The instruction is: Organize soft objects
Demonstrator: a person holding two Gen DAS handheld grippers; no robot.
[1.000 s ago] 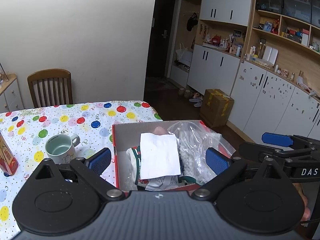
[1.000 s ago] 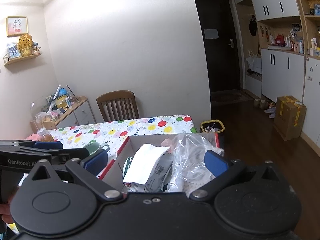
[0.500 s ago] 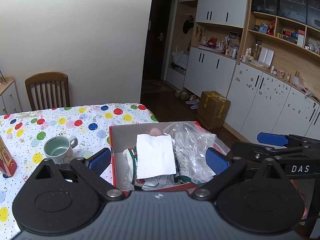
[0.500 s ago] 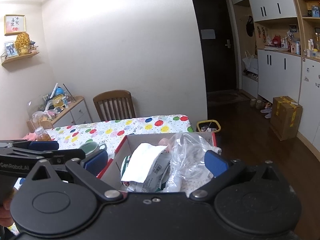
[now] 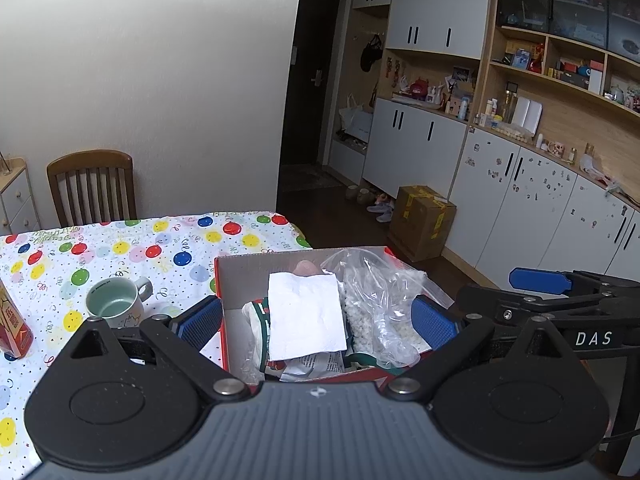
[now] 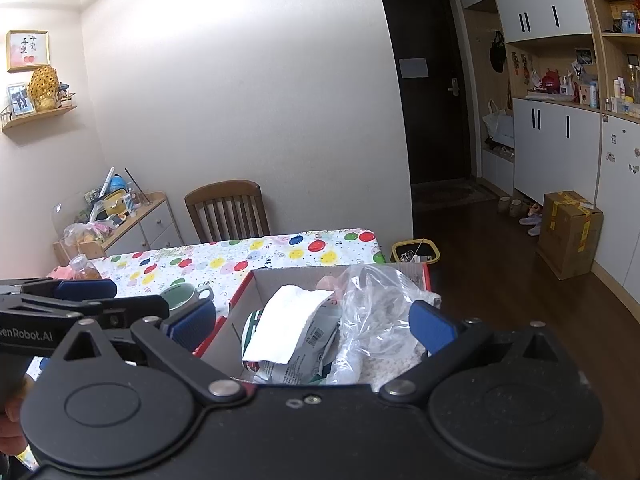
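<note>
Soft packets in the red cardboard box [image 5: 222, 304], white folded tissue [image 5: 306, 316] topmost, look light; pinch its edge. Both grippers, left gripper [image 5: 316, 322] and right gripper [image 6: 312, 322], gape empty.

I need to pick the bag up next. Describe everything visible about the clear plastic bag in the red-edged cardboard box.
The clear plastic bag is thin, crinkled film, loosely puffed at the top, holding small white pellets in its lower part. It sits in the right side of the red-edged cardboard box, beside a white folded paper sheet. Neither gripper touches it.
</note>
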